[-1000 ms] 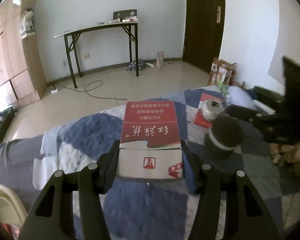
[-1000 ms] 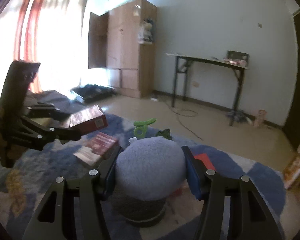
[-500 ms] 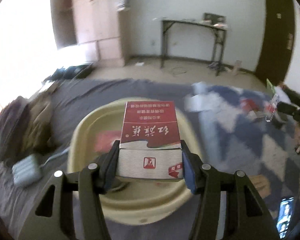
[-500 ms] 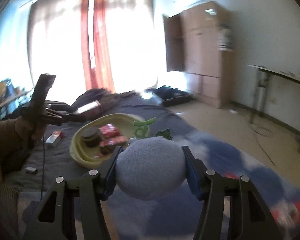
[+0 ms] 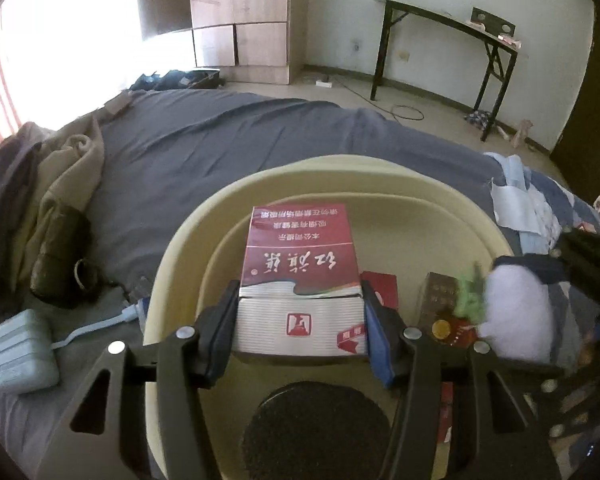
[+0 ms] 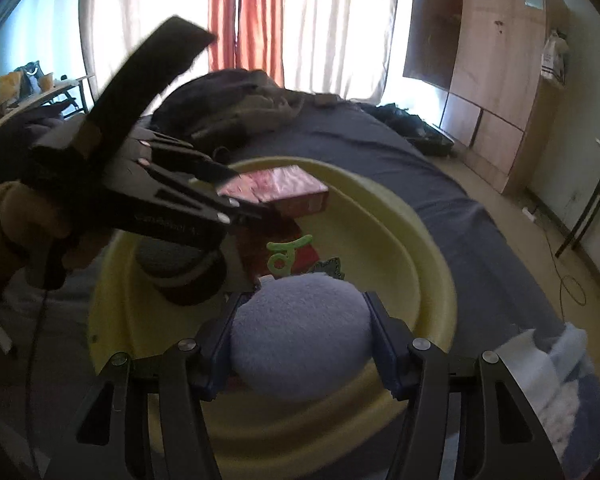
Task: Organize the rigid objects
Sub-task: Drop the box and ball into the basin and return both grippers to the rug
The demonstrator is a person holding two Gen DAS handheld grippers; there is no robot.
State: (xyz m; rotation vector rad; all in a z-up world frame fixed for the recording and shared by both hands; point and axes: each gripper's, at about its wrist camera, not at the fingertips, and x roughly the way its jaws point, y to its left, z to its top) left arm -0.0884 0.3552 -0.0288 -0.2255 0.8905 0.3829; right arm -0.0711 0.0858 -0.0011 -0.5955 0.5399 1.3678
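Both grippers over the basin, each carrying an item to drop in.

The left gripper (image 5: 300,320) is clamped on the red box (image 5: 300,264), held above the basin (image 5: 440,188) on the bed (image 5: 220,140). The right gripper (image 6: 302,344) is clamped on the soft grey ball (image 6: 300,332) over the same basin (image 6: 420,248), beside the dark jar (image 6: 180,276) and red packs (image 6: 268,248) already inside. Best to lower each item near the basin floor over a bare patch, keep the grippers from colliding, and release one at a time.
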